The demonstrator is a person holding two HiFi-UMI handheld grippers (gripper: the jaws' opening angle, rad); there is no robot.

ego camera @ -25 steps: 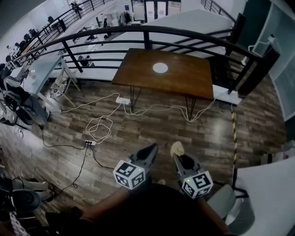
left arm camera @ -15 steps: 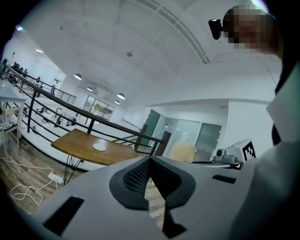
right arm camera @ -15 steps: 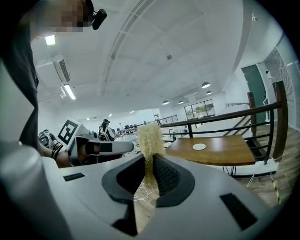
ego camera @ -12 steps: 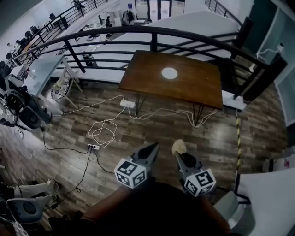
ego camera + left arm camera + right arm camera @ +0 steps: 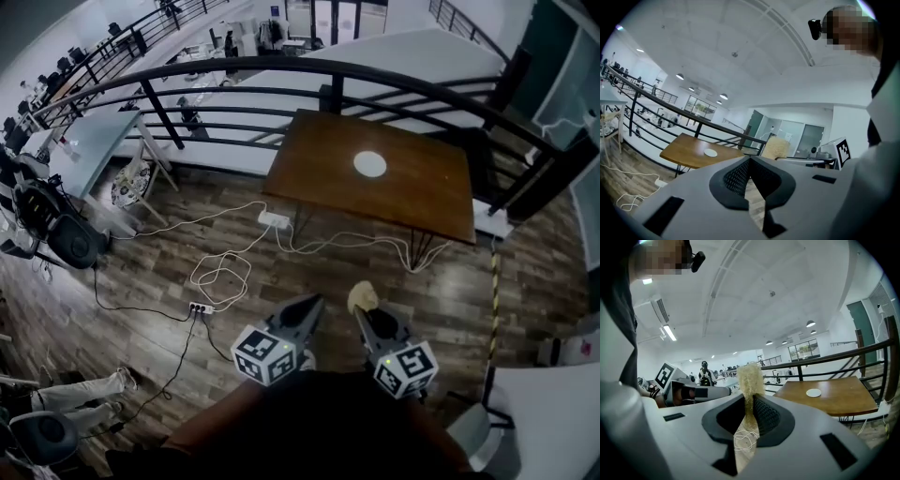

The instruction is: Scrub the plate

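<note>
The plate (image 5: 370, 164), small, round and white, lies flat at about the middle of the table (image 5: 427, 202), with bare brown wood all round it and nothing else on the top. Neither gripper is near it; a stretch of plank floor (image 5: 441, 291) lies between the table's near edge and the person.

The right gripper (image 5: 364, 317) has its jaws closed on a scrubber (image 5: 362, 298), a pale yellow fibrous pad that stands up out of the pads and sticks out past the tips. In the right gripper view a loose white thread (image 5: 743, 440) hangs from it low between the jaws. The left gripper (image 5: 312, 302) is closed tight, pad against pad, with nothing in it. Both are held side by side, close in front of the person, pointing toward the table.

The table stands on thin hairpin legs against a dark curved railing (image 5: 281, 70) that runs behind its far edge. White cables (image 5: 220, 272) trail over the floor from under the table's left corner, some lying in a loose coil, next to a power strip (image 5: 200, 307).
</note>
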